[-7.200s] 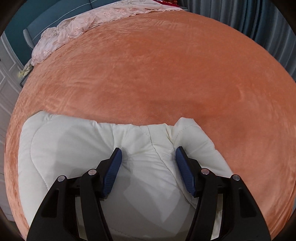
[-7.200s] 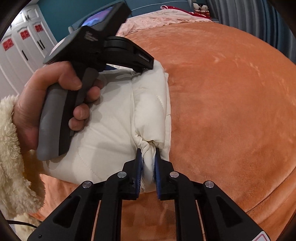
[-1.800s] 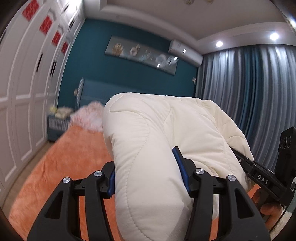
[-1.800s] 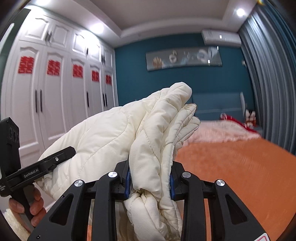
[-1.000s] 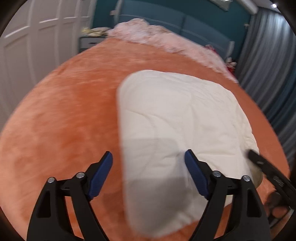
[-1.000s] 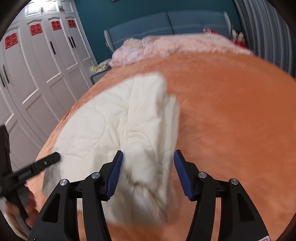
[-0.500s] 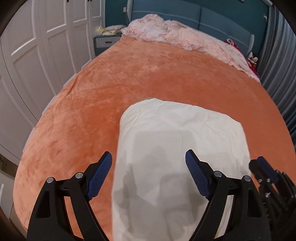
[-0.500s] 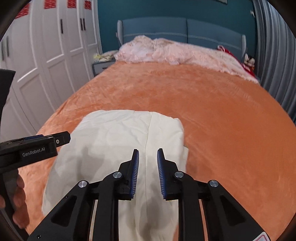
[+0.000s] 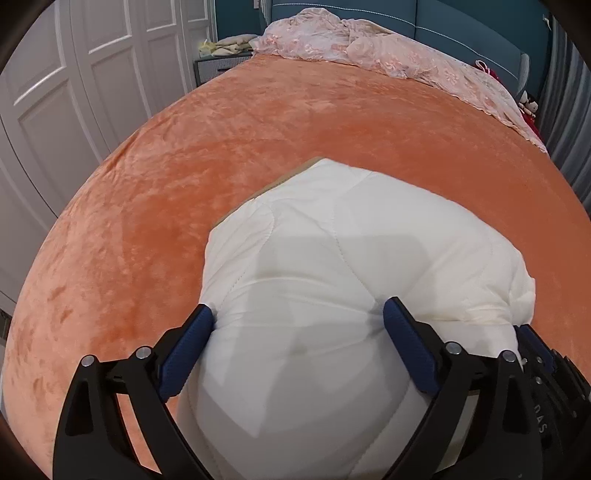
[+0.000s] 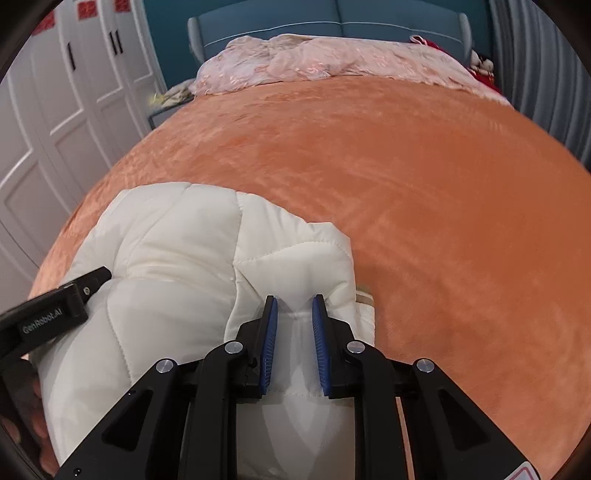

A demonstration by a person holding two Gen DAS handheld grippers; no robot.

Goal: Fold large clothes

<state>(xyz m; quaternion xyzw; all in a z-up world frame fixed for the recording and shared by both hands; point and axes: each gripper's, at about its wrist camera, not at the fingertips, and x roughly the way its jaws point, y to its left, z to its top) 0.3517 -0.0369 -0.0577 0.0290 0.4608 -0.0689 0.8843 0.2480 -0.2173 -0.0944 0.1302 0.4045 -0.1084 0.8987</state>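
Observation:
A cream quilted padded jacket, folded into a thick bundle, lies on the orange bed cover. My left gripper is wide apart, and its blue pads press into both sides of the near end of the bundle. In the right wrist view the jacket fills the lower left. My right gripper is nearly closed and pinches a fold at the bundle's right near edge. The left gripper's body shows at the left of that view.
A pink lace blanket lies crumpled at the head of the bed against the blue headboard. White wardrobe doors stand to the left, grey curtains to the right. A nightstand stands beside the bed.
Both grippers have come down onto the jacket's near end. The left pads now squeeze the bundle. The right jaws took in a fold. The bundle looks bunched up and thicker.

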